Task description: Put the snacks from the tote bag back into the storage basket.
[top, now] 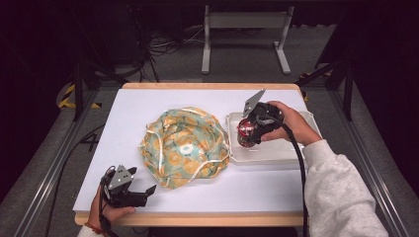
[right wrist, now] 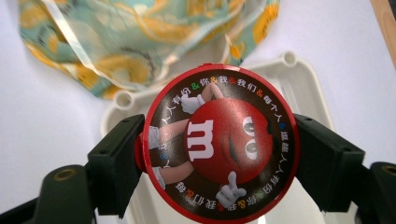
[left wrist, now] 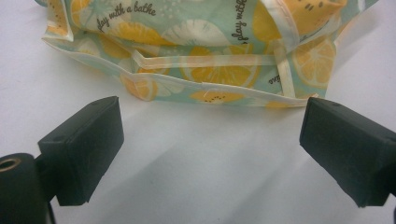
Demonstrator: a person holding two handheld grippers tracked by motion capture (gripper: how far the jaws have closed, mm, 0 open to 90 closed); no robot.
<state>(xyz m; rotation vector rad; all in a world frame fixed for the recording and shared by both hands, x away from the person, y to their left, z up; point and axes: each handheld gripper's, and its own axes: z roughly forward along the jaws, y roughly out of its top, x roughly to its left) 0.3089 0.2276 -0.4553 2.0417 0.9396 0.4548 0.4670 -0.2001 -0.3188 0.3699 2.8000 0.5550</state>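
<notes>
A round red candy tin [right wrist: 219,144] with a cartoon face on its lid sits between the jaws of my right gripper [right wrist: 219,163], which is shut on it. In the high view that gripper [top: 249,129] holds the tin [top: 245,132] over the left part of a white tray [top: 276,153]. A crumpled fabric bag [top: 185,145] with a lemon print lies in the middle of the table. My left gripper [top: 148,190] rests near the front left edge, open and holding nothing. In its own view the open gripper [left wrist: 210,149] faces the bag's hem [left wrist: 201,88].
The white table top [top: 247,190] has a wooden rim. The tray stands at the right, close to the bag. Beyond the table's far edge there are cables and a metal stand [top: 244,34] on the floor.
</notes>
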